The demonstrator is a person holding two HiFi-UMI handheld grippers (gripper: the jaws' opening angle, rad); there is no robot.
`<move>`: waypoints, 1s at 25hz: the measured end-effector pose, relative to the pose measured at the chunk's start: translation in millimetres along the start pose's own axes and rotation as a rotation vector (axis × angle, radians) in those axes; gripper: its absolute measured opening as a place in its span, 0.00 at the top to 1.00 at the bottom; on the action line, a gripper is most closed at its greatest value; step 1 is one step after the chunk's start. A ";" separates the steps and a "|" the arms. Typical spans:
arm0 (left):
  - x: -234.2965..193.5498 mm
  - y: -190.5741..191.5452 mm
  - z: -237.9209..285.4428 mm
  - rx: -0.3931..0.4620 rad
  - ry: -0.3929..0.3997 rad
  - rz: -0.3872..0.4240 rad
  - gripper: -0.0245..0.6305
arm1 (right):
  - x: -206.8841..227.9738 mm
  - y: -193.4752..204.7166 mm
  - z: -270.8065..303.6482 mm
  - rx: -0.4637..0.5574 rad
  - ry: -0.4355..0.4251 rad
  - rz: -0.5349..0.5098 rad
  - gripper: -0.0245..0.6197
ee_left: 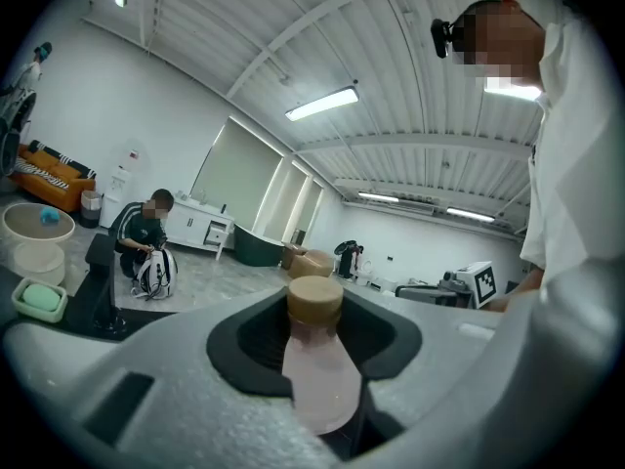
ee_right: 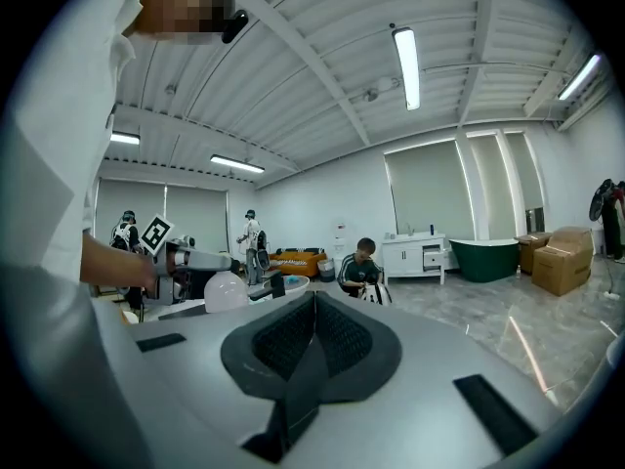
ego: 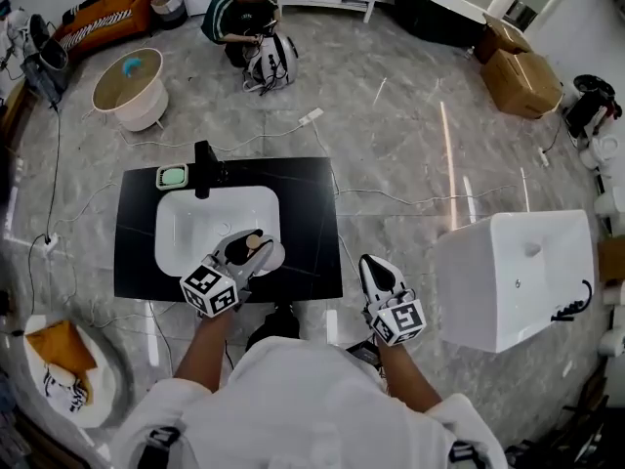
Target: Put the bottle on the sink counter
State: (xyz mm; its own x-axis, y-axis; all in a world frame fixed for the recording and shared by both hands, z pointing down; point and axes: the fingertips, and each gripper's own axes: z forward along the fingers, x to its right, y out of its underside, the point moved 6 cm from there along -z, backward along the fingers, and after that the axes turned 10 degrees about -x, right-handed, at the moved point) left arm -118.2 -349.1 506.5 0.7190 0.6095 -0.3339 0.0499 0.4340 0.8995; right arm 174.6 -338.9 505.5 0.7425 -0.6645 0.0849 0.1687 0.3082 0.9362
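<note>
My left gripper [ego: 249, 253] is shut on a pale pink bottle [ee_left: 318, 369] with a tan cap [ee_left: 314, 299], which stands up between the pads. In the head view the bottle [ego: 264, 254] hangs over the front part of the black sink counter [ego: 308, 213], just at the front rim of the white basin [ego: 195, 225]. My right gripper [ego: 377, 270] is to the right of the counter's front corner, over the floor, shut with nothing in it; its pads meet in the right gripper view [ee_right: 312, 332]. That view also catches the bottle [ee_right: 227, 292] at left.
A black faucet [ego: 203, 169] and a green soap dish [ego: 172, 176] stand at the counter's back left. A white box-like fixture [ego: 518, 277] stands to the right. A crouching person [ego: 242, 13] with a backpack, a round tub [ego: 132, 88], cardboard boxes [ego: 522, 78] and floor cables lie beyond.
</note>
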 end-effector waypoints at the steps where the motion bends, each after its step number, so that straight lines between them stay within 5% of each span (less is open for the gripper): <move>1: -9.4 -4.2 3.9 0.000 0.006 0.001 0.75 | 1.3 -5.0 9.6 -0.001 -0.001 -0.004 0.94; 16: -92.0 -43.1 93.8 -0.044 0.036 0.074 0.75 | 55.5 -48.5 96.6 0.026 0.031 -0.058 0.94; 25: -116.8 -50.4 162.8 -0.056 -0.067 0.068 0.75 | 127.2 -39.6 163.5 0.028 0.014 -0.022 0.94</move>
State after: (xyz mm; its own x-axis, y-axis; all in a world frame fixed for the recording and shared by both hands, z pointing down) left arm -91.9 -550.1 546.0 0.7645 0.5936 -0.2514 -0.0379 0.4307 0.9017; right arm 156.3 -546.9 535.0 0.7478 -0.6613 0.0593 0.1671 0.2738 0.9472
